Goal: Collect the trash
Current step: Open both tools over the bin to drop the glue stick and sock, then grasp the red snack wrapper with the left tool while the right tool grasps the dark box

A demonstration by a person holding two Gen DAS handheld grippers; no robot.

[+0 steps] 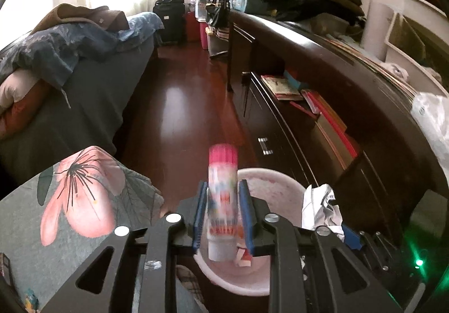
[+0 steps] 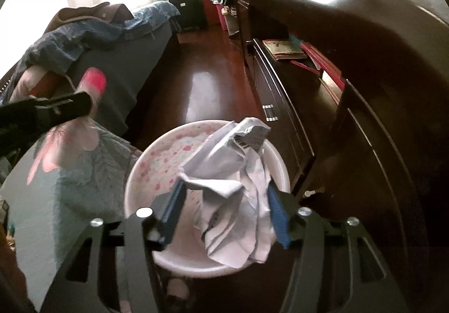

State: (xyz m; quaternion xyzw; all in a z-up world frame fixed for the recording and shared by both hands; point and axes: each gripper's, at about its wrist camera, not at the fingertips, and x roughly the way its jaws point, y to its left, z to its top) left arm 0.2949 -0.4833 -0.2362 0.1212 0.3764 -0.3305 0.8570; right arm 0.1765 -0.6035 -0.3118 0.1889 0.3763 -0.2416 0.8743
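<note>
A white bottle with a pink cap (image 1: 223,195) stands upright between the blue pads of my left gripper (image 1: 223,186), over a white bin with pink flowers (image 1: 280,177). The bottle is smeared while the fingers are sharp, so it is loose between open jaws. My right gripper (image 2: 224,186) hangs over the same bin (image 2: 134,172) with a crumpled white paper (image 2: 235,189) between its fingers. The paper leans on the right pad and leaves a gap at the left pad, so these jaws are open too. The pink cap (image 2: 94,80) shows in the right wrist view.
A floral-print cushion (image 1: 78,200) lies left of the bin. A dark wooden dresser (image 1: 322,60) with an open drawer of books (image 1: 280,85) runs along the right. A bed with blue bedding (image 1: 70,60) is on the left, with red-brown floor (image 1: 182,102) between them.
</note>
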